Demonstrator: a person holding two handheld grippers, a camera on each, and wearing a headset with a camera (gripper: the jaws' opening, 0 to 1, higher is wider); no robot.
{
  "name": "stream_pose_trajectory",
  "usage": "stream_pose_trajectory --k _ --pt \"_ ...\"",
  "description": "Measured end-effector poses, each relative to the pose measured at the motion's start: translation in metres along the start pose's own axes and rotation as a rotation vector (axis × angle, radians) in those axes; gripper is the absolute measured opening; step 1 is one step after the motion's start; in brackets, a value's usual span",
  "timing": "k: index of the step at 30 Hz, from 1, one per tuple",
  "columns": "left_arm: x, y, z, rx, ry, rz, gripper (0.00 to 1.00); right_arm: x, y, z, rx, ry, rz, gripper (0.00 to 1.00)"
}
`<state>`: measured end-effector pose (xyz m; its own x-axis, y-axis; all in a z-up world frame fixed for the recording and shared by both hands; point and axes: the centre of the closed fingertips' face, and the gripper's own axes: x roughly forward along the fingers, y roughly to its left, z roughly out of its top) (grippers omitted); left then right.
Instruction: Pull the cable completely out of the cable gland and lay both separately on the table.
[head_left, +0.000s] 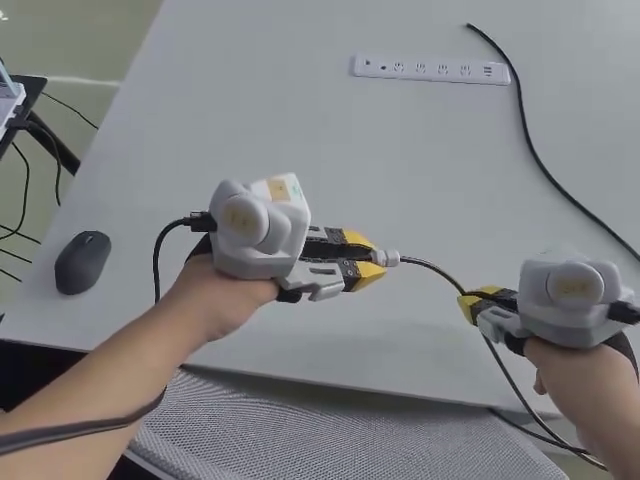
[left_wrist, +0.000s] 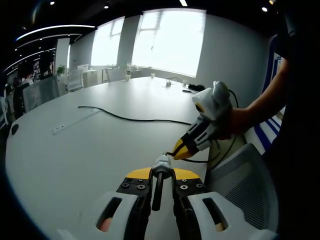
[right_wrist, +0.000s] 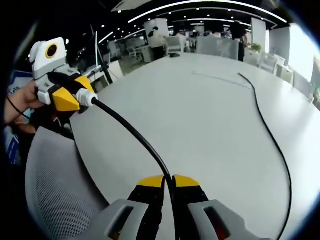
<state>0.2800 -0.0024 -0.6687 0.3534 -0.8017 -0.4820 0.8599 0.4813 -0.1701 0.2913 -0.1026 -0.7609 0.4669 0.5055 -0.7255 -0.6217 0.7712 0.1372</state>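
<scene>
While our left gripper (head_left: 352, 264) clamps the cable gland (head_left: 388, 258) mid-frame, our right gripper (head_left: 473, 305) pinches the cable (head_left: 430, 269) lower right; the pull-out, we judge, comes next.

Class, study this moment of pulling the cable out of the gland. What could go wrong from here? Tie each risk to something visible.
1. The right gripper pinches the cable only at its jaw tips, so it may slip instead of drawing out.
2. The cable gland pokes past the tips of the left gripper and could twist loose.
3. Both are held near the table edge above a mesh chair; a freed part might drop there.
</scene>
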Motion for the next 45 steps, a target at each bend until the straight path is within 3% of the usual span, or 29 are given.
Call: stream_pose_trajectory --k 7,11,17,21,25,31,38,45 --pt "0.001 0.002 0.001 -0.002 -0.004 0.007 0.15 -0.001 0.0 0.0 -0.07 0.002 -0.006 0.01" --pt "0.001 0.002 0.001 -0.003 -0.001 0.012 0.15 -0.005 -0.001 0.003 -0.096 -0.01 -0.005 0.05" --pt "0.0 0.0 0.001 -0.004 0.002 0.011 0.15 -0.014 0.005 0.019 -0.2 -0.053 -0.002 0.16" --pt "0.0 -0.001 0.001 -0.006 0.002 0.013 0.15 -0.019 0.02 0.039 -0.34 -0.091 0.013 0.23" --pt "-0.001 -0.003 0.004 -0.011 -0.004 0.01 0.15 -0.02 0.039 0.055 -0.425 -0.131 0.051 0.25" --pt "0.0 -0.004 0.003 -0.01 0.003 0.012 0.15 -0.017 0.061 0.075 -0.533 -0.177 0.072 0.22" --pt "0.001 -0.007 0.004 -0.009 0.003 0.011 0.15 -0.016 0.075 0.086 -0.618 -0.208 0.101 0.16" --pt "0.0 -0.002 0.001 -0.01 0.006 0.006 0.15 -0.015 0.083 0.088 -0.662 -0.214 0.12 0.09"
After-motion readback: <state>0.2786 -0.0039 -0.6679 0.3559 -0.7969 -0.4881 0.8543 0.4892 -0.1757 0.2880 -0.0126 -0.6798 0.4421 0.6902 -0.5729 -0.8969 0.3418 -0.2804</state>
